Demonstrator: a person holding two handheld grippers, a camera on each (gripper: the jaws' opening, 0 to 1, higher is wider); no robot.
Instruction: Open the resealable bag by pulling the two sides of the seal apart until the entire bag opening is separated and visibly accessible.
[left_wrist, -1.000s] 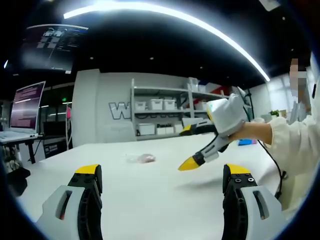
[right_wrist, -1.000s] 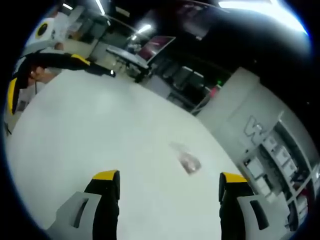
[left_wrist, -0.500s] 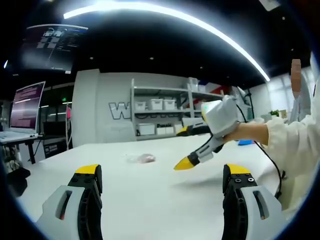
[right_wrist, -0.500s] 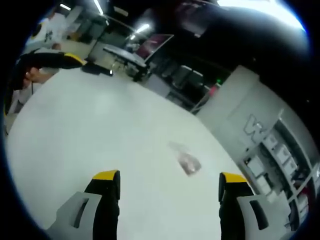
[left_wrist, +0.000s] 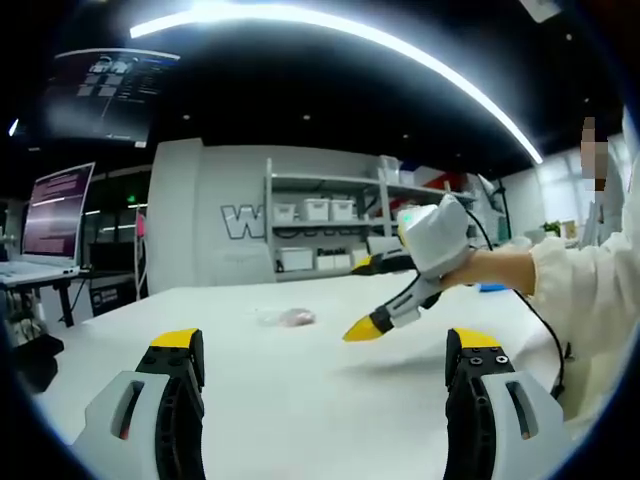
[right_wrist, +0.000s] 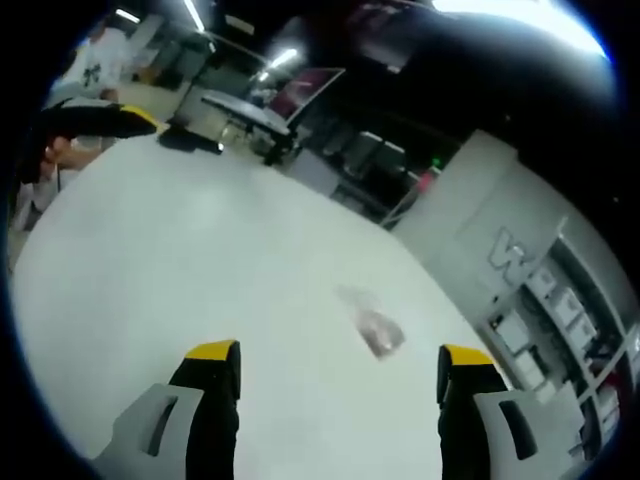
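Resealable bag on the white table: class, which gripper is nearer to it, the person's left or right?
Right. In the left gripper view the right gripper hangs in the air just beside the resealable bag, while the left gripper sits farther back across the table. Both are open and apart from it.

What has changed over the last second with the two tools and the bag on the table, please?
In the left gripper view, the right tool has drifted a little further left, toward the resealable bag. Nothing was taken hold of or let go. The bag lies where it was on the white table, untouched, and both tools, the left tool included, stay open and clear of it.
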